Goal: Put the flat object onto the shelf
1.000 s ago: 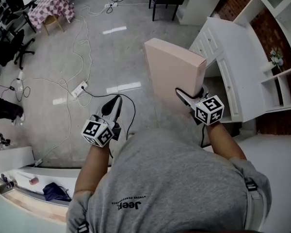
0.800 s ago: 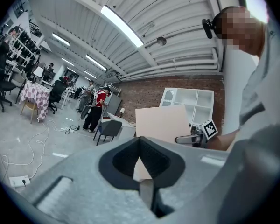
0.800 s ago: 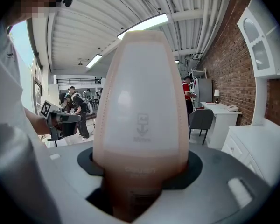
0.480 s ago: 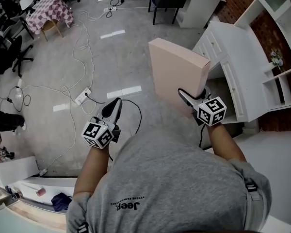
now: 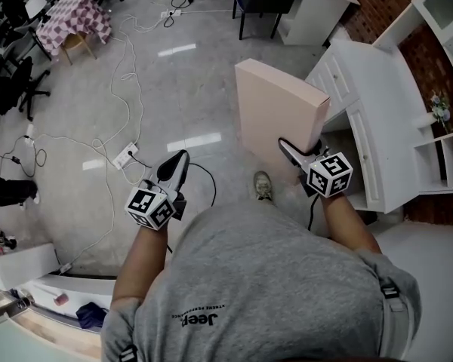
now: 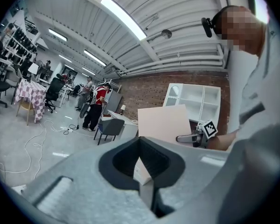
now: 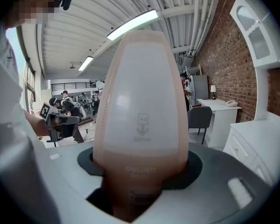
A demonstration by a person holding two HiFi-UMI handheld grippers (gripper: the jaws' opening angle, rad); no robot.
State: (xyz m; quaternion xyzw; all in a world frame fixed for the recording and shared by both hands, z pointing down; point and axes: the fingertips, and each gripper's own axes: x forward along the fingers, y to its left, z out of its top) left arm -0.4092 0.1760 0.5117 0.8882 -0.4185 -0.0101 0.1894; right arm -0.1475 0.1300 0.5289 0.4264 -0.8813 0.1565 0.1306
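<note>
Pink flat box (image 5: 275,123): held upright in the centre right of the head view, narrow edge facing up, well above the grey floor (image 5: 174,89). It touches nothing other than the tongs.

Right tongs (image 5: 285,146): clenched on the lower end of the flat box. The right gripper view shows the box filling the gap between the two jaws and rising straight out of them.

Left tongs (image 5: 177,161): closed and empty, at the lower left of centre in the head view and well apart from the box. The left gripper view shows the jaw tips meeting with nothing between them; the box and the right tongs appear beyond them, at centre right of that view.

White shelf unit (image 5: 442,138): stands at the right edge of the head view against a brick wall, with a white drawer cabinet (image 5: 355,89) between it and the box. The box is near the cabinet but not touching it.

White cables (image 5: 117,74) and a power strip (image 5: 124,138) lie on the floor at the left. One shoe (image 5: 263,185) shows just below the box.
</note>
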